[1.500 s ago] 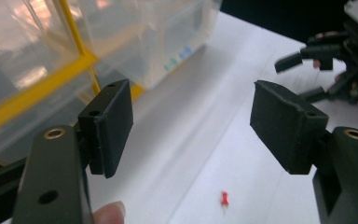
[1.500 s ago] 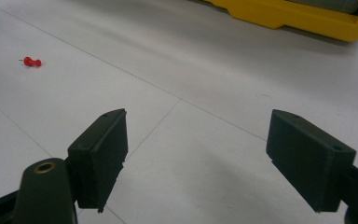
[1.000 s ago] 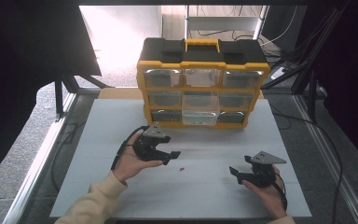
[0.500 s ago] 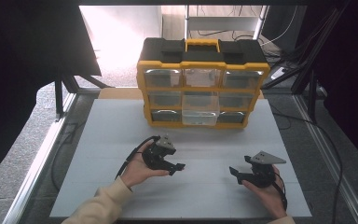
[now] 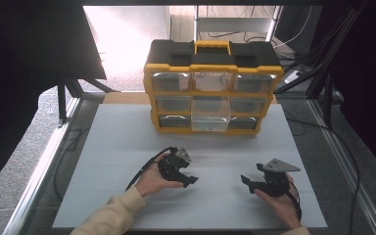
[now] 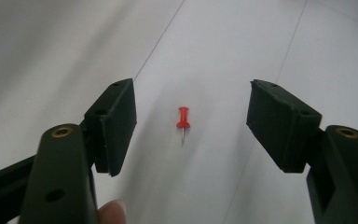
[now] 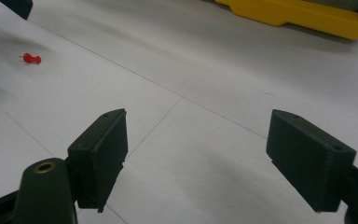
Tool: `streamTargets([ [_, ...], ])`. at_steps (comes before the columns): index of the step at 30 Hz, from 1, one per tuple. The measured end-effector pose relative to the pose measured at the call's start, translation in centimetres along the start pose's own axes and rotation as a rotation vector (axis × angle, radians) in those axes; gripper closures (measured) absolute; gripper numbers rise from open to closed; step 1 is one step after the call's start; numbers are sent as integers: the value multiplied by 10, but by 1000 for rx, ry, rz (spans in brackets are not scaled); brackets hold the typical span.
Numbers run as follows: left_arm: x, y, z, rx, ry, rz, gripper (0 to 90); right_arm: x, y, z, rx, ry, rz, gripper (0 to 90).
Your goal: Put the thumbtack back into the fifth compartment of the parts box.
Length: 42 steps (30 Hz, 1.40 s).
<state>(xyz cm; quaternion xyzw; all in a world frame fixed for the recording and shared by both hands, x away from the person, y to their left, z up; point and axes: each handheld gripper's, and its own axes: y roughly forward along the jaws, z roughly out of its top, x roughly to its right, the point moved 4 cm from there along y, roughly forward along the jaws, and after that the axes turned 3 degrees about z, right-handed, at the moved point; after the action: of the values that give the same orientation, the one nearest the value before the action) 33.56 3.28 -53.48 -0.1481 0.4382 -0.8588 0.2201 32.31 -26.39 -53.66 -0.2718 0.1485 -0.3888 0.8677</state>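
Listing from the near edge outward: right gripper (image 5: 248, 181), held low over the table (image 5: 127, 142) in the person's right hand (image 5: 283, 200), jaws spread wide with nothing between them and only bare white surface ahead in the right gripper view. Left gripper (image 5: 192, 180), in the left hand (image 5: 152, 182), angled down toward the table; its jaws had just been closing a little yet stood apart, released, with the pads (image 6: 116, 123) on either side of the target and not touching it. Red push pin (image 6: 182, 120), item in hand: lying flat on the white table, apart from everything else, framed roughly midway between the left jaws in the left gripper view, plastic head away from that camera and bare point toward it; the same pin appeared far off to the upper left in the right gripper view (image 7: 31, 59). Handling judgement: the pin was small and low, so the pads probably needed to come right down to the surface, centred on the plastic head and not the thin needle, before closing slowly; a fast or off-centre squeeze could flick or roll it away. Farthest: yellow organiser (image 5: 210, 88) with clear drawers and a black top, standing at the back of the table, well apart from both grippers, one middle drawer (image 5: 209, 120) seemingly pulled forward.
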Motion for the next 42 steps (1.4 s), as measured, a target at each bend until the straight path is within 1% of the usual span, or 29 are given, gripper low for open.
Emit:
streamTargets([
  [3,-1,5,-2,-13,-2,5,350,0,0,0,-1,-1,0,209],
  [7,-2,9,-3,-29,9,16,378,0,0,0,-1,-1,0,209],
  [11,-1,12,-3,-37,18,24,430,0,0,0,-2,-4,0,209],
  [15,-1,16,-4,-56,25,22,476,0,0,0,-1,-2,0,209],
  [18,-1,18,-4,-60,25,22,514,0,0,0,-2,-3,0,209],
  [20,-1,19,-4,-63,29,30,535,0,0,0,-2,-3,0,209],
  [24,-1,19,-4,-63,31,43,573,0,0,0,-2,-1,1,209],
  [28,1,19,-4,-59,46,56,619,0,0,0,-1,-3,0,209],
  [31,4,19,-5,-59,59,49,683,0,0,0,-2,-3,-2,209],
  [33,4,19,-5,-63,56,38,727,0,1,0,-2,-2,-2,210],
  [36,3,19,-5,-55,48,32,799,0,1,0,-3,-2,-2,209],
  [42,4,19,-6,-43,45,37,822,0,1,0,-3,2,-2,210],
])
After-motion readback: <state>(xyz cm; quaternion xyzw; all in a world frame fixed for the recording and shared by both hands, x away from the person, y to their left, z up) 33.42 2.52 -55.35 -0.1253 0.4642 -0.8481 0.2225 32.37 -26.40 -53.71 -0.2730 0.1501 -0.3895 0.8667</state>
